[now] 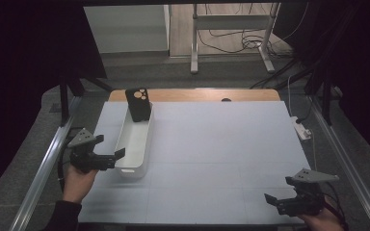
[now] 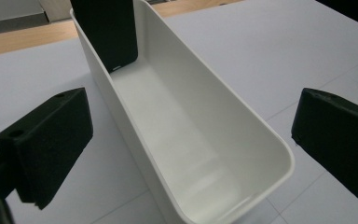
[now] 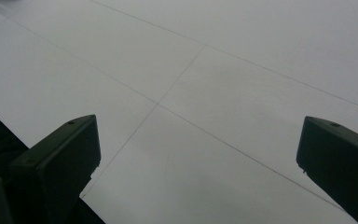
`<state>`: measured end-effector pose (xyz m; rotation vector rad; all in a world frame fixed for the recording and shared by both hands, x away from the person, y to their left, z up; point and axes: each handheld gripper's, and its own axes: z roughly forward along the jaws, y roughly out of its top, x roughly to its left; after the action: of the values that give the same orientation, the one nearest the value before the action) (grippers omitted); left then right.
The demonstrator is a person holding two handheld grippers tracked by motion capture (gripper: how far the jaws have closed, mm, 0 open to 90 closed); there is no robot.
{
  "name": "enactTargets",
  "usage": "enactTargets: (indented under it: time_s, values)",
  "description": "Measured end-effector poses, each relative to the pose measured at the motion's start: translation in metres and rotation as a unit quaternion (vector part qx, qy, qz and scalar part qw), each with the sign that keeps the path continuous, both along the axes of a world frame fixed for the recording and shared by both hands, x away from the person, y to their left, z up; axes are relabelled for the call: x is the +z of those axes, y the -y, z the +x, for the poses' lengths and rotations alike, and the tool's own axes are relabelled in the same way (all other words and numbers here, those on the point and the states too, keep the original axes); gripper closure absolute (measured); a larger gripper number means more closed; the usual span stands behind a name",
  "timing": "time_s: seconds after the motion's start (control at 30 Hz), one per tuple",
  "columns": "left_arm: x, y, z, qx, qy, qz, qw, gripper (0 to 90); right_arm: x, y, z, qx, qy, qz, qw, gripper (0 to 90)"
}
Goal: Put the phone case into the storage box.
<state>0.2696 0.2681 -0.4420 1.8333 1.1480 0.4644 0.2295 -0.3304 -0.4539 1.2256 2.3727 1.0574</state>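
Observation:
A long white bin (image 1: 136, 144) stands on the left part of the pale table. A black phone (image 1: 138, 104) leans upright against the bin's far end, camera rings facing me. In the left gripper view the bin (image 2: 242, 121) runs away between the jaws, with the phone (image 2: 106, 32) at its far end. My left gripper (image 1: 110, 159) is open beside the bin's near left corner, its jaws wide and holding nothing. At the table's near right corner my right gripper (image 1: 275, 202) is open over bare table (image 3: 186, 93).
A white power strip (image 1: 302, 130) lies at the table's right edge. A metal rail (image 1: 43, 168) runs along the left side. A stand (image 1: 231, 29) with cables is on the floor beyond the table's wooden far edge (image 1: 207, 95).

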Motion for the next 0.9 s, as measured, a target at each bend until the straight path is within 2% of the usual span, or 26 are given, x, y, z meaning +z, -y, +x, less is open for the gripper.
enactTargets:
  time_s: [0.4,0.8,0.9]
  values:
    - [-0.003,0.0,-0.023,0.006,-0.004,-0.001,1.0,0.0,0.0,0.0,0.0,0.0,-0.001,0.0,1.0,0.0]
    - [-0.007,-0.003,-0.058,0.016,-0.003,0.002,0.9999,0.0,0.0,0.0,0.0,0.001,0.002,-0.001,1.0,0.0]
    - [-0.008,-0.003,-0.063,0.018,-0.004,0.003,0.9998,0.0,0.0,0.0,0.0,0.001,0.002,-0.001,1.0,0.0]
